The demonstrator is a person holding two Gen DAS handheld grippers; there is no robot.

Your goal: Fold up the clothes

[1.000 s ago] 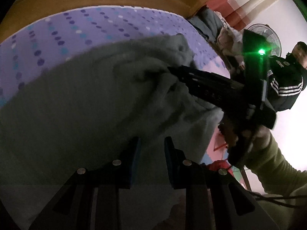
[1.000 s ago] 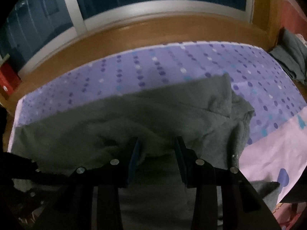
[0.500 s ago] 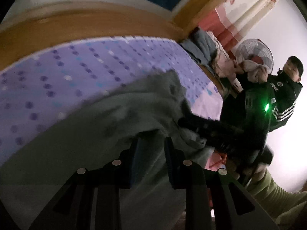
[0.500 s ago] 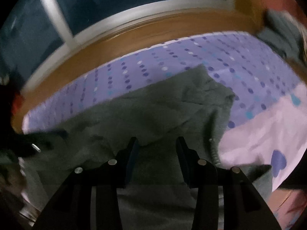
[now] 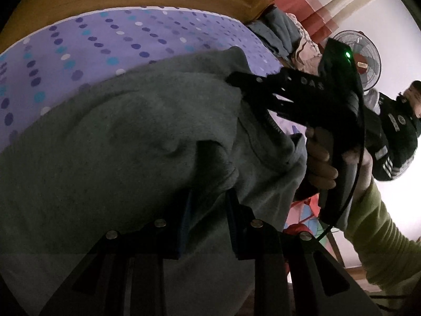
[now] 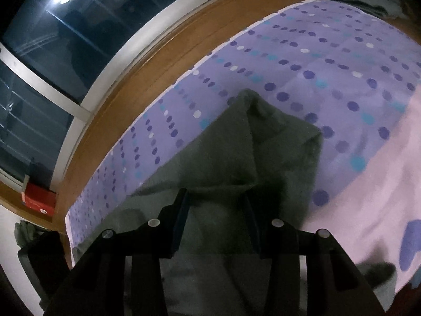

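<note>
Together, my left gripper [image 5: 206, 205] and right gripper [image 6: 215, 210], jaws clamped on the grey sweatshirt [image 5: 118, 142] lying on the dotted bedsheet [image 6: 329, 65], should travel level, keeping its edge taut.

A rumpled grey-green fleece garment [image 5: 126, 142] lies spread over the purple dotted bedsheet [image 6: 302, 65], one corner folded back on itself into a peak.
</note>
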